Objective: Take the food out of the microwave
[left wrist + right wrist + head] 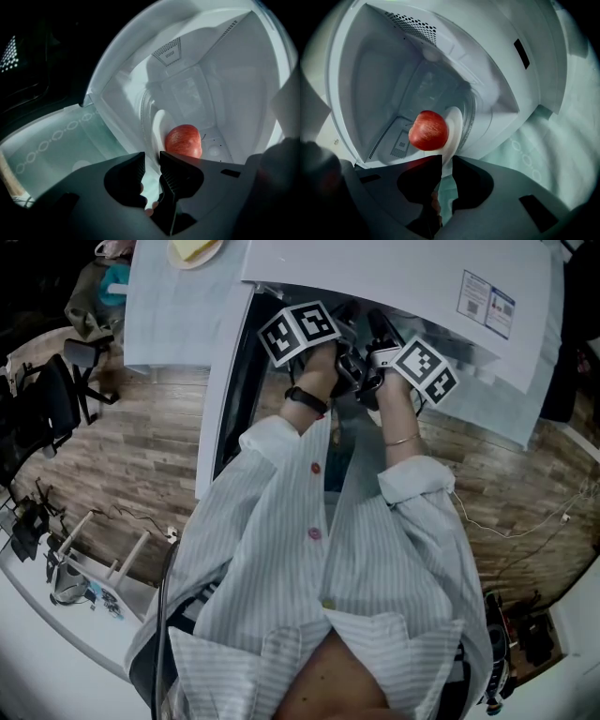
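A red apple [183,140] [428,130] sits on a white plate [157,124] [453,123] inside the lit white microwave [394,273]. Both grippers reach into the cavity side by side, and in the head view only their marker cubes show. My left gripper [152,161] has the plate's near rim between its jaws, with a narrow gap left and no clear press. My right gripper [447,164] stands at the rim on the other side, its pads closed against the rim's edge. The apple lies just beyond both sets of jaws, untouched.
The microwave door [225,381] [51,140] [543,150] hangs open at the left of the opening. A plate of yellow food [195,249] rests on the white counter beside it. A black chair [47,409] and cables stand on the wooden floor.
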Demonstrator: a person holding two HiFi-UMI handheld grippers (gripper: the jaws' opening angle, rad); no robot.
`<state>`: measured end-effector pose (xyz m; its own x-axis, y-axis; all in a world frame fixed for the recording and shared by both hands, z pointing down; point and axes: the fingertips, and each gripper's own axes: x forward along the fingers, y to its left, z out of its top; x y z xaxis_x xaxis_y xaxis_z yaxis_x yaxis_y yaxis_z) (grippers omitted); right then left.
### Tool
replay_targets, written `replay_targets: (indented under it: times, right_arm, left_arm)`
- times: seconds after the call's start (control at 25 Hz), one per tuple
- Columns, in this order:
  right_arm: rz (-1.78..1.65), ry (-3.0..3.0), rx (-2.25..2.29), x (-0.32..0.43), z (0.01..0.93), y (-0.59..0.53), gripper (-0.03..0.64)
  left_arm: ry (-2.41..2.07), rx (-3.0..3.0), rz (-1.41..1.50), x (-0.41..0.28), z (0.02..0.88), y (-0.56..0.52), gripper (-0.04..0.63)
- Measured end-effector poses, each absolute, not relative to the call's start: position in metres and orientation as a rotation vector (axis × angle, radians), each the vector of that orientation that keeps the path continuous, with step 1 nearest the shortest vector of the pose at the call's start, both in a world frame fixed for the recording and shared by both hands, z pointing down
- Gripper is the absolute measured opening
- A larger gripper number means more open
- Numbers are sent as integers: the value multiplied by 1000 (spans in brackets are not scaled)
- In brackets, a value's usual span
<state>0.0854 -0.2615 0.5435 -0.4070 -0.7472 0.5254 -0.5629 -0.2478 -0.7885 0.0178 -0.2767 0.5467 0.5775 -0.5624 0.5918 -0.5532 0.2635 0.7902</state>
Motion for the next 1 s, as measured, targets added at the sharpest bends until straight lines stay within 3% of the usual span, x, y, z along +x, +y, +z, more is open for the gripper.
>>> replay_targets:
  times: [0.44, 1.0]
  right_arm:
    - [-1739, 1794, -1565, 84, 544, -254, 78]
    - [-1745, 1760, -1488, 81, 543, -244, 71]
  left_arm:
    - [-1016, 1374, -38, 21, 544, -269, 52]
    - [-986, 1353, -117, 18, 541, -258, 37]
